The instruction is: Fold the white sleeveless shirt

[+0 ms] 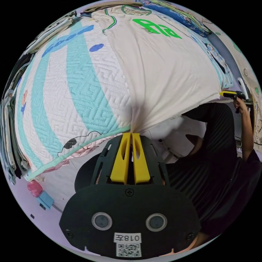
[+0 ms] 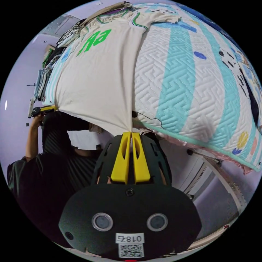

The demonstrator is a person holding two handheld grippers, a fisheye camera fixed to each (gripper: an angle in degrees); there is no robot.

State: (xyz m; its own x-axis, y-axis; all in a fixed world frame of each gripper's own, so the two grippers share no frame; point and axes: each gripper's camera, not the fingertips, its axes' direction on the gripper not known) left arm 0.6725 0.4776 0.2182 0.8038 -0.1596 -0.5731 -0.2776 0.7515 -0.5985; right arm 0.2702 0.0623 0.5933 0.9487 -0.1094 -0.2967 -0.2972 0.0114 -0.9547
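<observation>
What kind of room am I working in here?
Most likely a bedroom: the white sleeveless shirt is spread over a bed with a quilted teal-striped cover, and stacks of folded clothes sit along the bed's far edge.

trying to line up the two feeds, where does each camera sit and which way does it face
Left gripper view: rides the left gripper, facing the bed's quilted mat from the shirt's hem corner; the person's dark top and the right gripper show.
Right gripper view: rides the right gripper, at the other hem corner, facing up the white sleeveless shirt; the person's arm and the left gripper show.
Shared: shirt, mat, person, both grippers.
</observation>
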